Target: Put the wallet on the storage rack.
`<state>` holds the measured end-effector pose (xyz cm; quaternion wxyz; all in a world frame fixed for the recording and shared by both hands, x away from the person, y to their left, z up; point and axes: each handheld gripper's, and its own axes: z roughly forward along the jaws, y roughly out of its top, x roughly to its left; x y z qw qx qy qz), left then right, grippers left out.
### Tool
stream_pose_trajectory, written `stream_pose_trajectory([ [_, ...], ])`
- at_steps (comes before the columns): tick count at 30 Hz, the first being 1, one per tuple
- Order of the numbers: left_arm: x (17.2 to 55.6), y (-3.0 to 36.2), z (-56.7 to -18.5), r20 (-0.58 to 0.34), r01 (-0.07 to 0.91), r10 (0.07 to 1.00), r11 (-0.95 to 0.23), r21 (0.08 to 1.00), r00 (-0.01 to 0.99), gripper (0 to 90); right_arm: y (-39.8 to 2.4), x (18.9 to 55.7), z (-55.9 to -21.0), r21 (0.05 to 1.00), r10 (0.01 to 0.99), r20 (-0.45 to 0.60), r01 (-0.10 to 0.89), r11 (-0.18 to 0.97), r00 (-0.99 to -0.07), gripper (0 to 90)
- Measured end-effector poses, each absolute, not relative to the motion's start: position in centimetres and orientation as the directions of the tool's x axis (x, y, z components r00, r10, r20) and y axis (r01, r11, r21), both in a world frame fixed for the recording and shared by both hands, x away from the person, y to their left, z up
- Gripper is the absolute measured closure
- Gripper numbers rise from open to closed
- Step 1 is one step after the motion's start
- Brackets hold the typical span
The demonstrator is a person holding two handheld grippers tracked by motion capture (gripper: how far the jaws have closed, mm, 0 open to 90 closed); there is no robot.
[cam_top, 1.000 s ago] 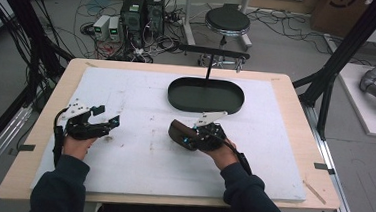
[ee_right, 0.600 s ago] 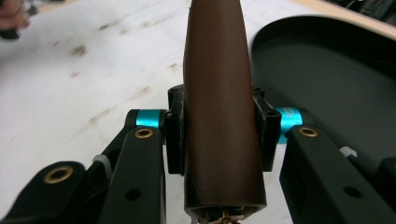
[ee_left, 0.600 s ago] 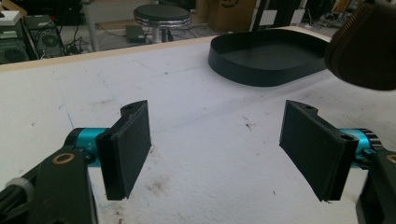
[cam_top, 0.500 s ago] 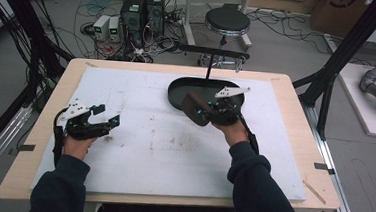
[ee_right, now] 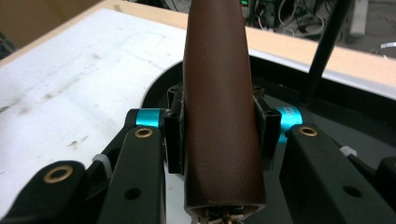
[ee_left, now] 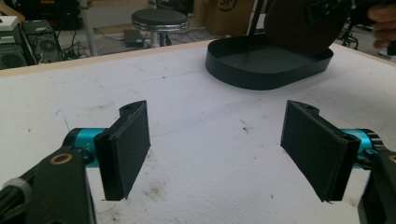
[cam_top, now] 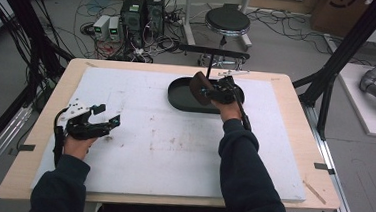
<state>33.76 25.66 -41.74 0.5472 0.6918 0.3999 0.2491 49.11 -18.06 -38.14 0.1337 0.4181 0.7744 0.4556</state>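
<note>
My right tongs (cam_top: 203, 88) clamp brown pad (ee_right: 219, 107), held over black tray (cam_top: 176, 97). Left tongs (ee_left: 215, 149) wide open, empty, resting on desk (cam_top: 282, 157). Step: I carry pad to tray. Next, I judge: lower into tray, release.

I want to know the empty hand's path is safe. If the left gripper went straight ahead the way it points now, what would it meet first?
Probably the black tray. The left gripper is open over the bare white mat, with nothing between it and the tray; depth is hard to judge.
</note>
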Motion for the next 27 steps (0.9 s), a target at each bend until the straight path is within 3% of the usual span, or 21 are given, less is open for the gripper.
stream_pose_trajectory([
  [14, 33.8, 25.4, -41.8, -0.093, 0.285, 0.821, -0.088, 0.954, 0.564, 23.8, -19.0, 51.7, -41.7, 0.773, 0.824, 0.215, 0.607, 0.184, -0.525, 63.4],
  [21, 33.7, 25.4, -41.8, -0.094, 0.285, 0.821, -0.086, 0.955, 0.563, 23.8, -20.4, 51.4, -40.9, 0.777, 0.876, 0.153, 0.604, 0.179, -0.456, 40.7],
  [27, 33.7, 25.4, -41.8, -0.099, 0.286, 0.821, -0.081, 0.955, 0.562, 23.8, -23.1, 49.9, -39.0, 0.787, 0.881, 0.158, 0.596, 0.16, -0.445, 39.6],
])
